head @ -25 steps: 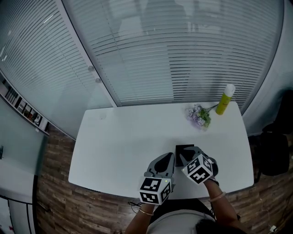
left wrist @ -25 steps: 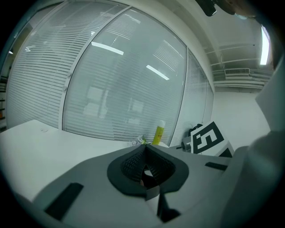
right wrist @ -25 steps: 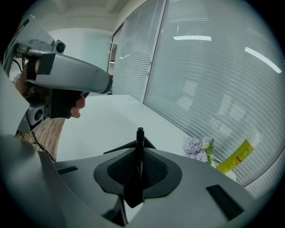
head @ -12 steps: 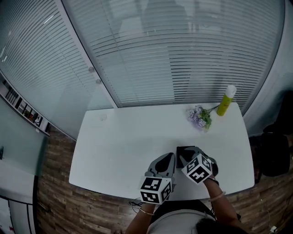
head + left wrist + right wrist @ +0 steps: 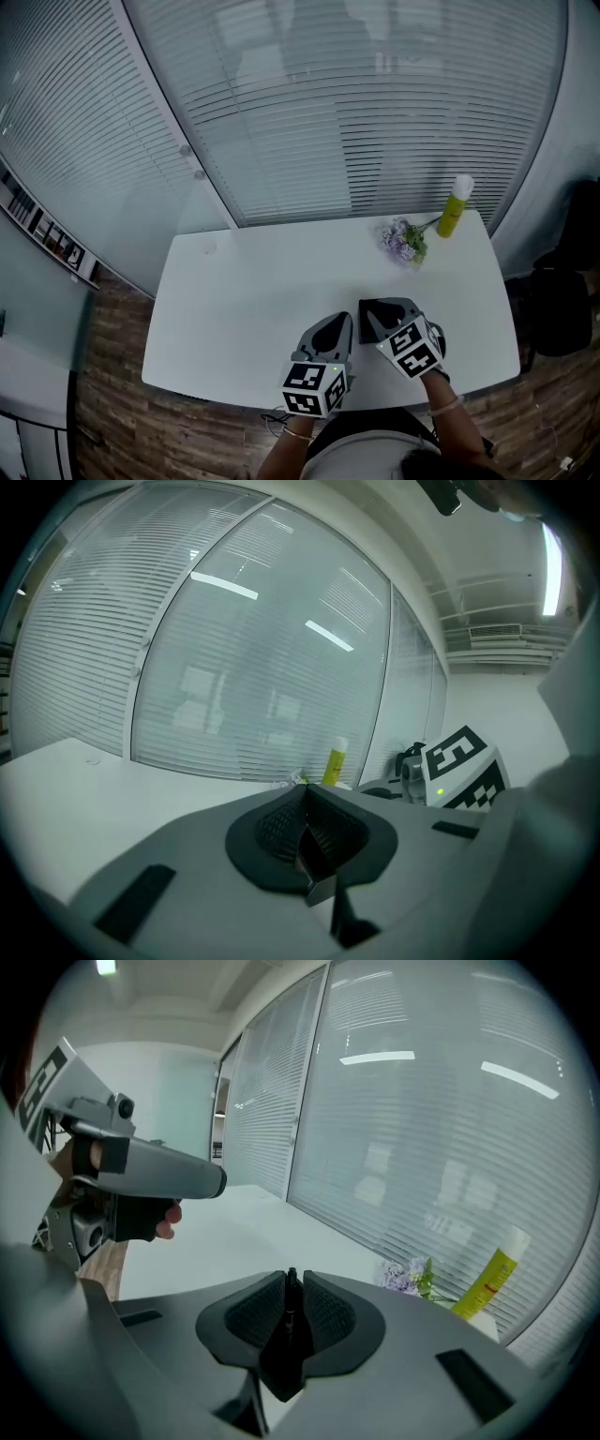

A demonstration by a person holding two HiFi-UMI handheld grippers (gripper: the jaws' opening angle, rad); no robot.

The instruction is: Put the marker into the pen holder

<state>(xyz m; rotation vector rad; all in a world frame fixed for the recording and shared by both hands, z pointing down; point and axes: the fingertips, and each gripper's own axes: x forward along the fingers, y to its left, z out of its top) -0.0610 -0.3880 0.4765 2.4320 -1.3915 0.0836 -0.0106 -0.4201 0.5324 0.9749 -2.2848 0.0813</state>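
Barely anything has moved: near you, your left tongs (image 5: 305,803) stay pressed together beside the black pen holder (image 5: 367,324). Your right tongs (image 5: 291,1283) pinch the thin dark marker (image 5: 291,1312) over it. Farther along the desk (image 5: 244,300) lie flowers (image 5: 403,242) and a yellow bottle (image 5: 456,206).

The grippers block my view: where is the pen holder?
In the head view, the black pen holder stands near the table's front edge, right of centre, partly hidden by the right gripper, with the left gripper just to its left.
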